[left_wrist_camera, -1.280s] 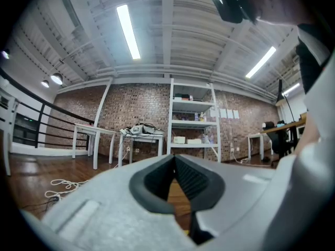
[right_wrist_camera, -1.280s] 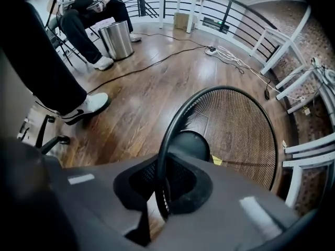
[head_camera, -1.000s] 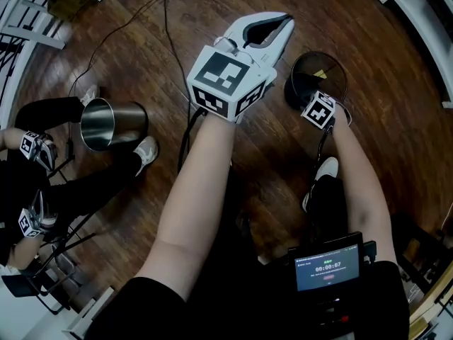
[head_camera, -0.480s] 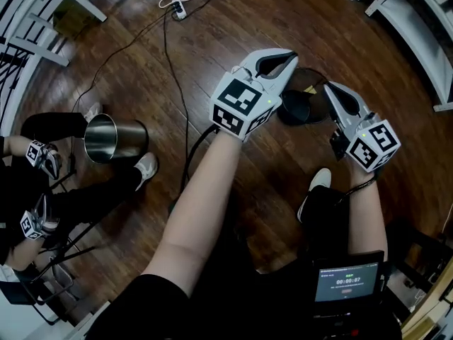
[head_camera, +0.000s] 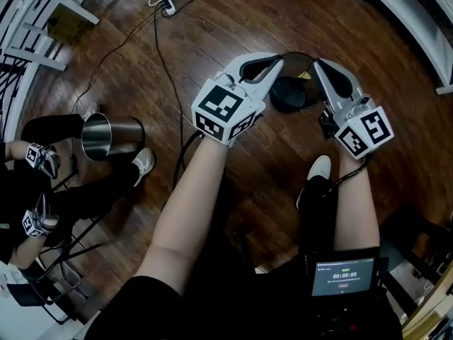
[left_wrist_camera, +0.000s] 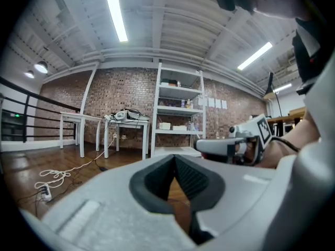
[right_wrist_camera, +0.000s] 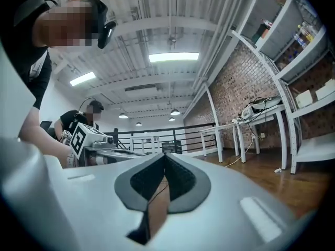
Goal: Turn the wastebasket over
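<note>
Left gripper (head_camera: pixel 274 64) and right gripper (head_camera: pixel 317 64) hang pinched shut and empty above the black wastebasket (head_camera: pixel 287 95) on the floor between them, the flip seemingly still ahead, needing jaws opened onto its rim.

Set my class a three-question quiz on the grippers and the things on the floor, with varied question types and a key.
1. Multiple choice: in the head view, what sits on the wooden floor between the left gripper and the right gripper? A. a steel bin B. a black wastebasket C. a red bucket
2. True or false: the left gripper is clamped on the steel bin.
3. Fill in: both grippers' fingers are ____.
Key: 1 B, the black wastebasket. 2 false: the steel bin is far off, by another person's shoe. 3 shut.
</note>
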The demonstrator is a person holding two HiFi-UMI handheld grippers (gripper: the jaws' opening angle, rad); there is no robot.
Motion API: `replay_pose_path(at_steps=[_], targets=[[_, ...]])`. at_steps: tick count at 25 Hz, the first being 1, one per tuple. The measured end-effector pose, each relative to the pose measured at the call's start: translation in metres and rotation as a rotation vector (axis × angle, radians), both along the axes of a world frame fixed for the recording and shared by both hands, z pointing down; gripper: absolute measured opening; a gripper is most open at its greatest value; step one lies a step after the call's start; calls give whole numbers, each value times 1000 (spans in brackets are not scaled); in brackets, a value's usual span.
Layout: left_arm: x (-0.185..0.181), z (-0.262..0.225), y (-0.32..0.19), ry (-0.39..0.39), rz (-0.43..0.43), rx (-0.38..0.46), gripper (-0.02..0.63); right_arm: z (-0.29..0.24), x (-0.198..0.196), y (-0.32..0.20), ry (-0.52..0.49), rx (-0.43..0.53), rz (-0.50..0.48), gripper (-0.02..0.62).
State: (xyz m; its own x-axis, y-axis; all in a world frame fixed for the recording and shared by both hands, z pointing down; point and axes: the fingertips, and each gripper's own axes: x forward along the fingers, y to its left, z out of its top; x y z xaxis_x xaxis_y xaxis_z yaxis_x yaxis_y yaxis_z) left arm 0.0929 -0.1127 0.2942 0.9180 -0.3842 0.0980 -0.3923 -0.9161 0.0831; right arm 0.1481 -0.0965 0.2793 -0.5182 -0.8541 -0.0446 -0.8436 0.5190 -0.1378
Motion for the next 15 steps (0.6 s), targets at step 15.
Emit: replay_pose_path(at_steps=[15], targets=[[45, 9, 18, 10, 41, 8, 2, 10, 2, 11, 46, 2, -55, 11]])
